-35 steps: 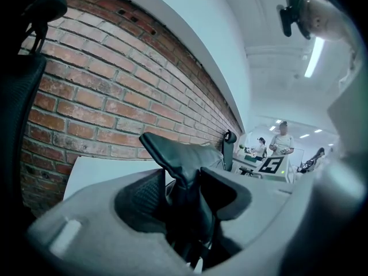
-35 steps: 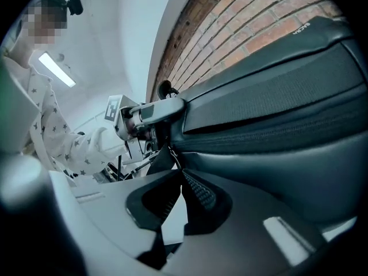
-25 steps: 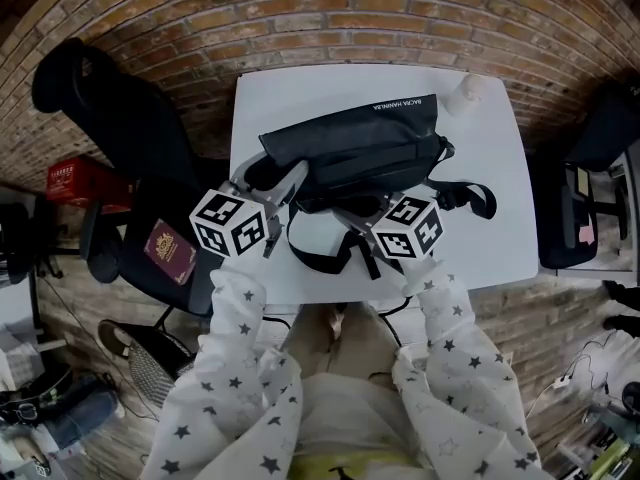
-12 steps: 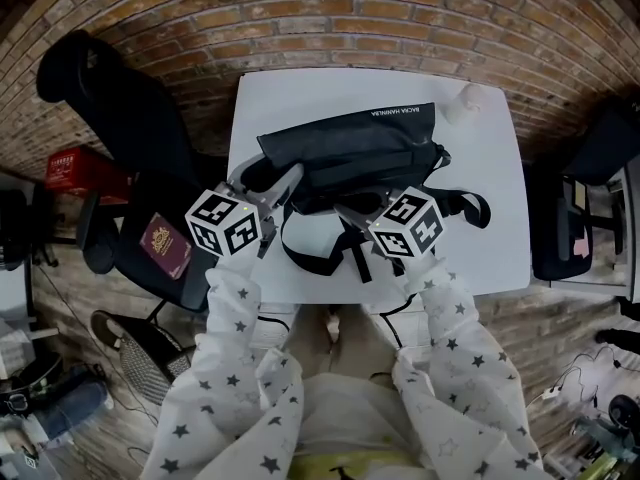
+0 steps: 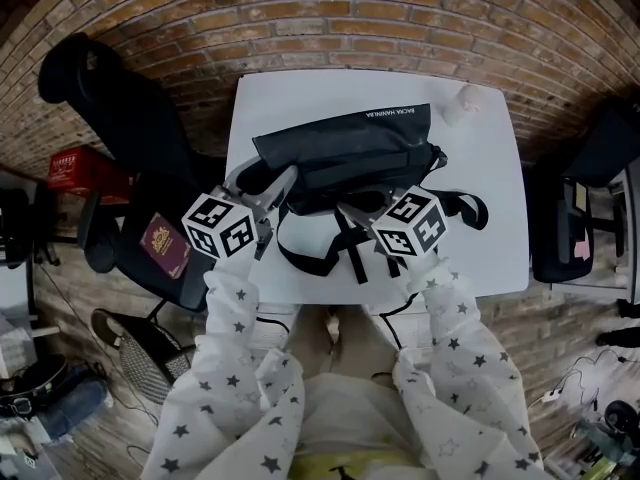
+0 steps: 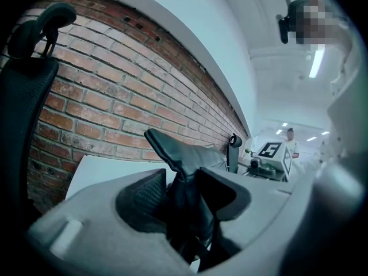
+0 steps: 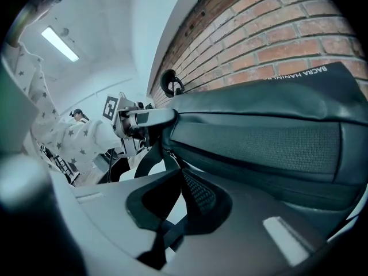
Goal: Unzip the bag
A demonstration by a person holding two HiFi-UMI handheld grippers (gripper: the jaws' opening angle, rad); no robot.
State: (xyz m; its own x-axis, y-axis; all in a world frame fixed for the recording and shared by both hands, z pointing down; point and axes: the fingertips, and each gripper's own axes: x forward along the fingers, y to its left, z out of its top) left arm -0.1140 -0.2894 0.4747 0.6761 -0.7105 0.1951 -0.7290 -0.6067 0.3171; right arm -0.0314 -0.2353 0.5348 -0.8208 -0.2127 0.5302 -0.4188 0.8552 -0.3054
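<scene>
The black bag (image 5: 345, 148) is lying mid-frame on the white bench (image 5: 480, 218). Its left end is being pinched by the left tool (image 5: 265, 180), whose jaws have just been closing on the fabric. The right tool (image 5: 345, 208) is being held clenched at the bag's front edge.

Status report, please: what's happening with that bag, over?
Left gripper just closing tighter on bag end. Right gripper shut at its front, catch unclear. Strap loops loose underneath.
</scene>
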